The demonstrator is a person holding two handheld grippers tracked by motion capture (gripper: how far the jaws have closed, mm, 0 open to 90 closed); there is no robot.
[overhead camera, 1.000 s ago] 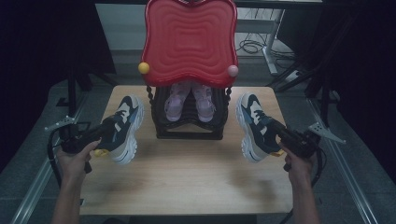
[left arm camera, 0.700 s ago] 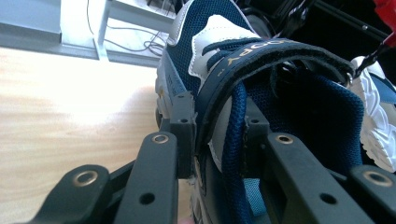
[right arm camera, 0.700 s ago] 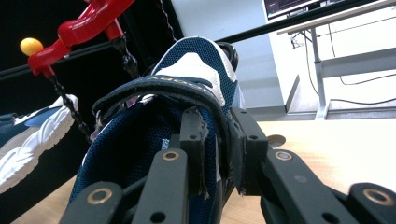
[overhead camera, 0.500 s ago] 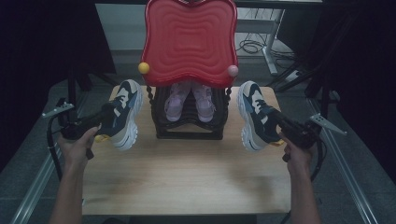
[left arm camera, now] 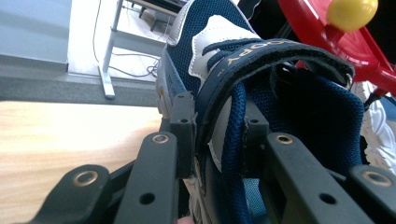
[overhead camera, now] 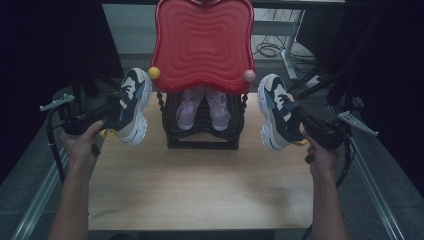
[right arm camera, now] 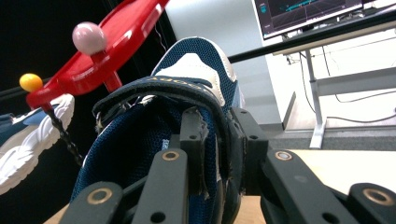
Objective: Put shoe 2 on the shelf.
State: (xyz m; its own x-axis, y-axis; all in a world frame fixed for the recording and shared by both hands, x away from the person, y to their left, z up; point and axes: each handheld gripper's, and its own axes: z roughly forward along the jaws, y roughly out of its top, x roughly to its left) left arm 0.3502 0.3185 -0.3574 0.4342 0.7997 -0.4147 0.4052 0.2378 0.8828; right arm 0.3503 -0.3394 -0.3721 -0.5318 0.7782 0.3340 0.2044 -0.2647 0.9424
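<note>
Two matching sneakers are in hand, one on each side of the black shoe rack (overhead camera: 202, 135) with its red wavy top (overhead camera: 202, 42). The left sneaker (overhead camera: 131, 106) is navy mesh with white leather panels, a chunky white sole and a navy strap with gold lettering across the instep; it hangs just left of the rack, its toe up near the yellow ball (overhead camera: 154, 73) at the red top's corner, its sole turned outward away from the rack. The left gripper (overhead camera: 111, 113) has its jaws closed on the shoe's collar wall, one jaw inside the opening and one outside, as the left gripper view shows (left arm camera: 212, 135). The right sneaker (overhead camera: 276, 113) looks the same and hangs just right of the rack, toe up near the pink ball (overhead camera: 249, 76). The right gripper (overhead camera: 304, 121) clamps that shoe's collar wall in the same way, one jaw in and one out (right arm camera: 219, 140). Both sneakers are held above the worktop (overhead camera: 200, 185), clear of its surface. The left hand (overhead camera: 82, 142) and the right hand (overhead camera: 320, 155) grip the handles with the forearms reaching in from the near edge, spread wide to either side of the rack. Inside the rack a pair of pale pink shoes (overhead camera: 202, 106) sits toe down.
</note>
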